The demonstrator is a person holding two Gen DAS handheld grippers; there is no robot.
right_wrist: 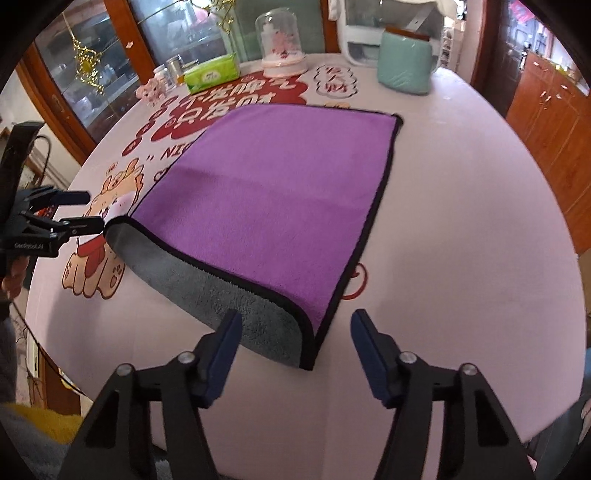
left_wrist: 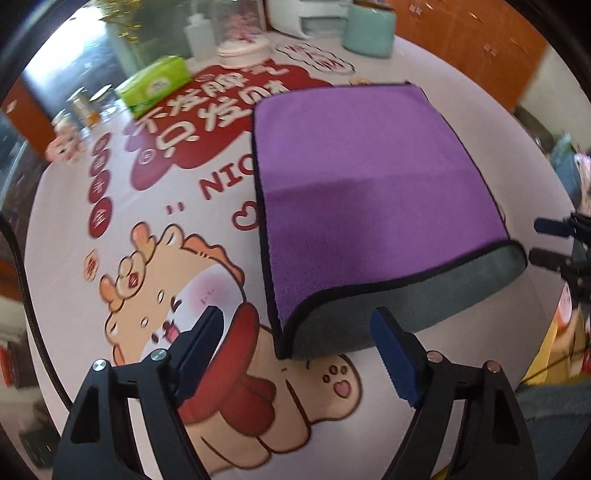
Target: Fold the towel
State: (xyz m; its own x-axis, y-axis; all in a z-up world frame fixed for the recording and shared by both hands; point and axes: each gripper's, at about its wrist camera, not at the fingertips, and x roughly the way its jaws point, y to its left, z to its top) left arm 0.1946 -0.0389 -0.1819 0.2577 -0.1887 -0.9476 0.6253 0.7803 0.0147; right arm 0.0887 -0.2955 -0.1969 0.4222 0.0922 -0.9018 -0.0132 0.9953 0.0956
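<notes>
A purple towel (left_wrist: 369,184) with a black hem and grey underside lies folded on the round table; it also shows in the right wrist view (right_wrist: 273,192). Its near edge is a rounded fold showing grey (right_wrist: 221,295). My left gripper (left_wrist: 301,332) is open, just in front of the towel's near left corner, touching nothing. My right gripper (right_wrist: 295,343) is open, its fingers either side of the towel's near right corner, above the table. The right gripper shows at the right edge of the left wrist view (left_wrist: 550,242), and the left gripper at the left edge of the right wrist view (right_wrist: 81,210).
The table has a white cloth (right_wrist: 461,240) with red cartoon prints. At the back stand a green tissue box (right_wrist: 210,74), a glass dome (right_wrist: 282,40), a mint-green container (right_wrist: 404,62), a white appliance (right_wrist: 369,33) and small jars (right_wrist: 170,72). Wooden cabinets stand behind.
</notes>
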